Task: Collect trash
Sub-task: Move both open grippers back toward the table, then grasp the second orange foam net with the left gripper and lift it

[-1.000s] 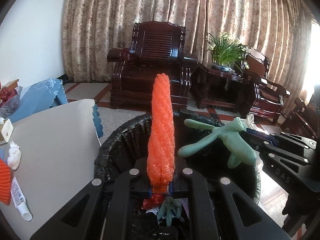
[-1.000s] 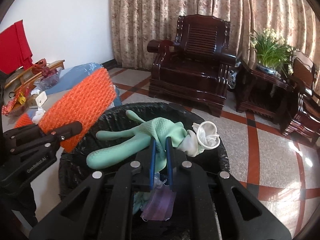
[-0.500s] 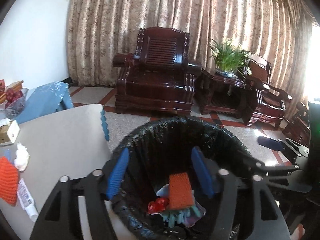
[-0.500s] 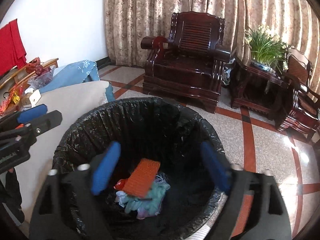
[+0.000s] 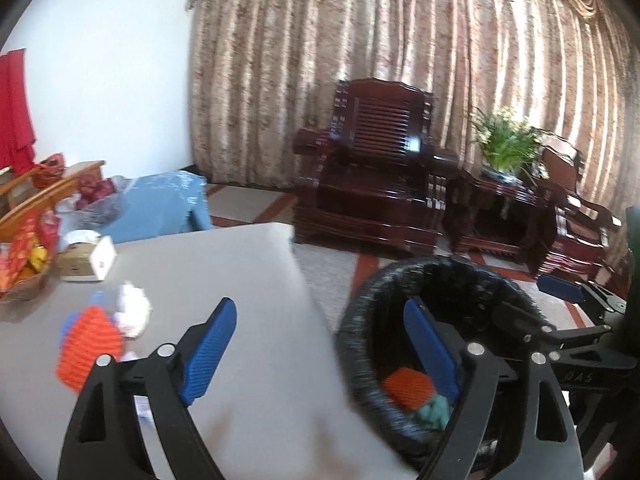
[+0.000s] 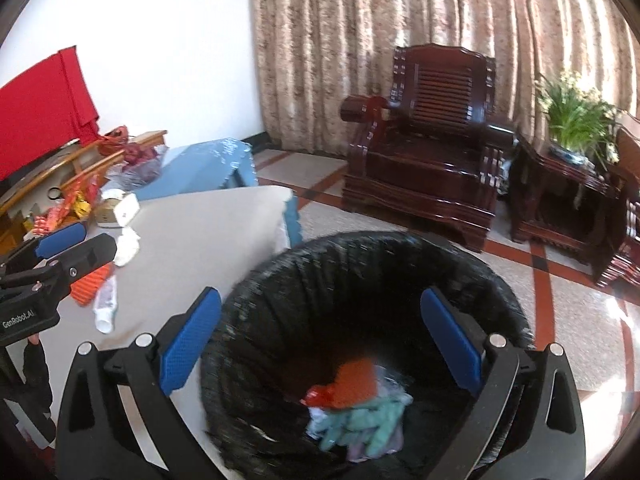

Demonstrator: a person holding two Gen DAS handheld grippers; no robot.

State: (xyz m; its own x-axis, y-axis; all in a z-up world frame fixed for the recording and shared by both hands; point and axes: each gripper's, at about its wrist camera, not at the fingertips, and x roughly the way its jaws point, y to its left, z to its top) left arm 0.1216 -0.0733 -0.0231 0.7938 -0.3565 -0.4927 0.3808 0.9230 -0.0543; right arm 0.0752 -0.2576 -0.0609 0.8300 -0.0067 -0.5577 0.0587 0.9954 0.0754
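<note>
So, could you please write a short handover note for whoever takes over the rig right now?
Left hand-held gripper: open, empty, straddling the table edge and the bin rim.
Right hand-held gripper: open, empty, over the bin.
Done: an orange net and green glove lie in the bin.
Left: on the table, another orange net, a crumpled tissue and a tube.

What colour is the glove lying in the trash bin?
Pale mint green. The glove shows best in the right wrist view, under an orange mesh piece.

home living room | carved armchair (image 6: pixel 432 152) | curtains (image 6: pixel 400 40) | houseplant (image 6: pixel 576 120)
</note>
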